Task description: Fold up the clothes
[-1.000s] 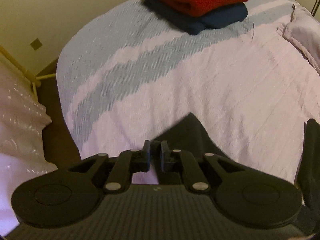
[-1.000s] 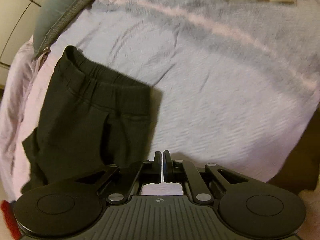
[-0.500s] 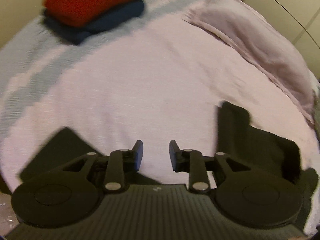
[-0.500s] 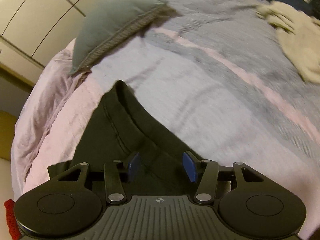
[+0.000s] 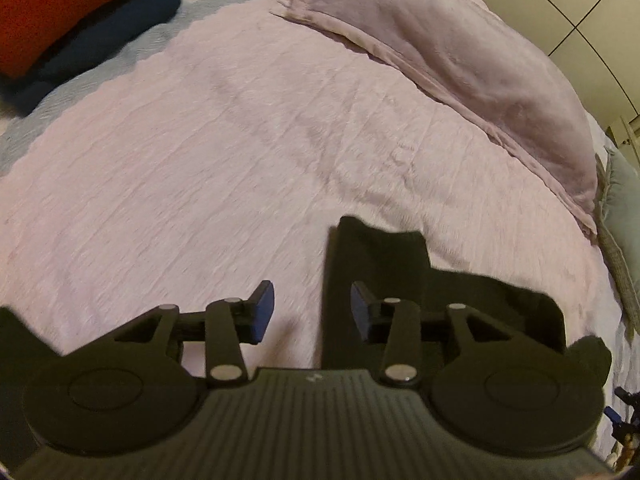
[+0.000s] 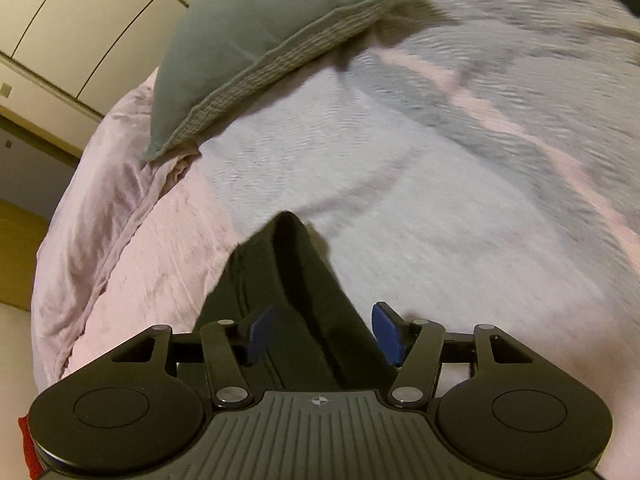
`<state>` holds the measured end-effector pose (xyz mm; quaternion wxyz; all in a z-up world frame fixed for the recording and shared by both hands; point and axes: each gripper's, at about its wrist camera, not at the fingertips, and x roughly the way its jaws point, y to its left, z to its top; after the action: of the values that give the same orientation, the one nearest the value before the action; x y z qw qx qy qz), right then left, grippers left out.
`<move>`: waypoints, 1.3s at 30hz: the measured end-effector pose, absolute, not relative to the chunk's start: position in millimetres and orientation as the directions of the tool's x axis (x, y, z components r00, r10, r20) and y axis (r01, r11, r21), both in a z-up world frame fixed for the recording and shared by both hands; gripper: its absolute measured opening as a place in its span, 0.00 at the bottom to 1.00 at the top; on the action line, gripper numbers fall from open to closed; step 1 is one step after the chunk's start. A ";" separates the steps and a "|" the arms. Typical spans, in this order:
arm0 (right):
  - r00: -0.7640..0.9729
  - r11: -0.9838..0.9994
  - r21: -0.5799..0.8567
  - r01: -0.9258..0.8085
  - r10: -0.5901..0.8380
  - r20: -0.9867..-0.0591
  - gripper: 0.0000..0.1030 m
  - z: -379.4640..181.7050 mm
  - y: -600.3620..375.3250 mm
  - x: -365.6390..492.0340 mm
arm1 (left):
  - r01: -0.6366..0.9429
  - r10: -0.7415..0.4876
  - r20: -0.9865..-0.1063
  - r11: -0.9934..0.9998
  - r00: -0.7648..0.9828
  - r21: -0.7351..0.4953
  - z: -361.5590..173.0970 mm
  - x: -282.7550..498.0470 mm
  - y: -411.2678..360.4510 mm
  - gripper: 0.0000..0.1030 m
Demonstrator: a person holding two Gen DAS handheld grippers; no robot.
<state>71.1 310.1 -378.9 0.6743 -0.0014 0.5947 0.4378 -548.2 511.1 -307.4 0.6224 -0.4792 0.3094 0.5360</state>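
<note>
Dark trousers [image 5: 380, 264] lie flat on the pink and grey bedspread [image 5: 240, 140]. In the left wrist view their upper left corner sits just ahead of the right finger. My left gripper [image 5: 312, 312] is open above that left edge, holding nothing. In the right wrist view the trousers [image 6: 296, 280] run up between the fingers as a narrow dark strip with the waistband end farthest away. My right gripper [image 6: 322, 334] stands open over the cloth, its blue pads [image 6: 386, 332] on either side and apart from it.
A folded red garment [image 5: 68, 4] lies on a folded navy one [image 5: 100, 44] at the far left. A pink pillow [image 5: 480, 80] lies at the back right, a grey-green pillow [image 6: 256, 40] beside it. Cupboard doors [image 6: 60, 20] stand behind the bed.
Both grippers were shut a second ago and have opened wide. The left view has swung right from the folded pile toward the trousers; the right gripper has moved over the trousers.
</note>
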 end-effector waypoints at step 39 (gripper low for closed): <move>-0.260 0.275 0.707 -0.652 0.794 -0.549 0.08 -295.4 290.2 77.0 | -0.906 0.654 -0.646 0.156 0.394 -0.394 -229.3 -553.4 581.8 0.06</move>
<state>77.0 290.2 -295.4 0.6044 0.0684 0.5219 0.5980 -553.4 581.8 -229.3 0.7422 -0.3820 0.1646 0.5254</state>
